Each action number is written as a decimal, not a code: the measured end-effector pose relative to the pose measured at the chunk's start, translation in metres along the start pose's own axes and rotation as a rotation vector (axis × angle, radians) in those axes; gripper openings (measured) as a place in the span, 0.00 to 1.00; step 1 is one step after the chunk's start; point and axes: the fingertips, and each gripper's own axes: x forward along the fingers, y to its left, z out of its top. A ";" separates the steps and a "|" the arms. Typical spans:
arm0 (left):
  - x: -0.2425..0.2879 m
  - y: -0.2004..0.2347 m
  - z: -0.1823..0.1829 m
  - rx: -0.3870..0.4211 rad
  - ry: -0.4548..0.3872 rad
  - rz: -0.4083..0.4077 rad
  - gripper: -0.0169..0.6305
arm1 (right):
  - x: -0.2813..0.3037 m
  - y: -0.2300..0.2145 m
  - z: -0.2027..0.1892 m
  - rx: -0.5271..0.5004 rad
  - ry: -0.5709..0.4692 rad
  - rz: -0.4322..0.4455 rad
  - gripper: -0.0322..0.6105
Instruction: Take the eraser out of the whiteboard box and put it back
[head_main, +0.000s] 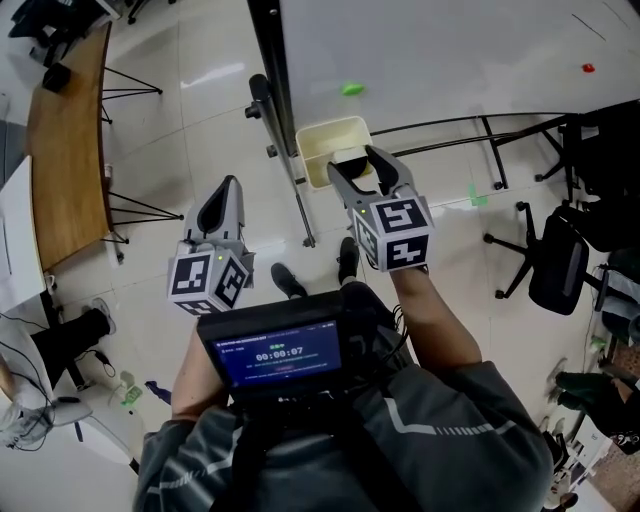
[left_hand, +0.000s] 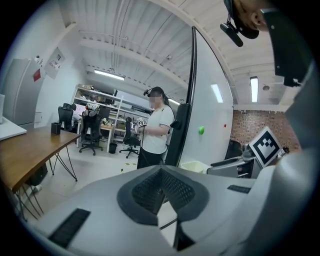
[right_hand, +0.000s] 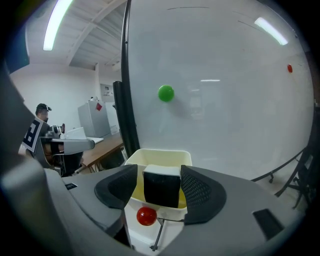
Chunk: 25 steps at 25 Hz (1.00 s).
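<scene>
Eraser (right_hand: 161, 189) upright inside box (right_hand: 159, 152), near rim

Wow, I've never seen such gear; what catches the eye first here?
The two hand-held grippers with checkered cubes: the right gripper hangs open at a cream box by the whiteboard, a black eraser standing between its jaws. The left gripper is shut and empty, out over the floor; a green magnet dots the board.

The eraser (right_hand: 161, 186) stands in the whiteboard box (right_hand: 159, 156), between the jaws of the right gripper (head_main: 363, 167) — the box is against the whiteboard (right_hand: 225, 110), the left gripper (head_main: 225, 192) to its left.
</scene>
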 end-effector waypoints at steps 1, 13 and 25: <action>0.001 0.001 -0.002 -0.001 0.002 -0.001 0.08 | 0.002 -0.001 -0.002 0.001 -0.001 -0.008 0.52; 0.007 0.001 -0.011 -0.003 0.022 -0.018 0.08 | 0.014 -0.002 -0.012 -0.002 0.004 -0.072 0.50; 0.001 -0.008 0.006 0.007 -0.021 -0.045 0.08 | 0.000 0.002 0.004 0.032 -0.038 -0.042 0.49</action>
